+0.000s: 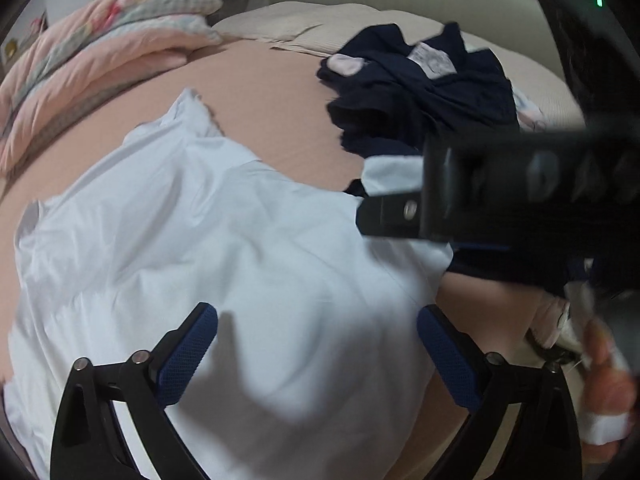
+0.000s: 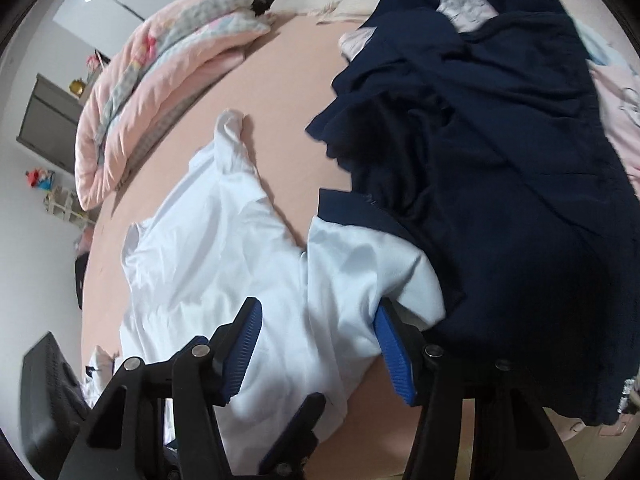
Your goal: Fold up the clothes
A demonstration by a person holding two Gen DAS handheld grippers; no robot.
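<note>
Hovering over the bed [image 1: 280,120], both hand-held grippers point down at a white shirt [image 1: 200,240] that lies spread but rumpled on the pink sheet, so the folding looks barely begun. The left hand-held gripper [image 1: 316,344] hangs with its jaws wide apart and nothing between them, above the shirt's near part. The right hand-held gripper [image 2: 320,344] has its jaws partly apart, straddling the shirt's sleeve end with the navy cuff at about 1 o'clock from it; the pads do not seem to press the cloth yet. From the shirt's middle, one sleeve trails off toward 11 o'clock, unfolded. A heap of navy clothes [image 2: 500,180] sits crumpled at 2 o'clock, overlapping the shirt's edge, untouched. A pink quilt [image 2: 160,80] lies at 10 o'clock. I see no finished, folded garment anywhere; nearly all is left.
</note>
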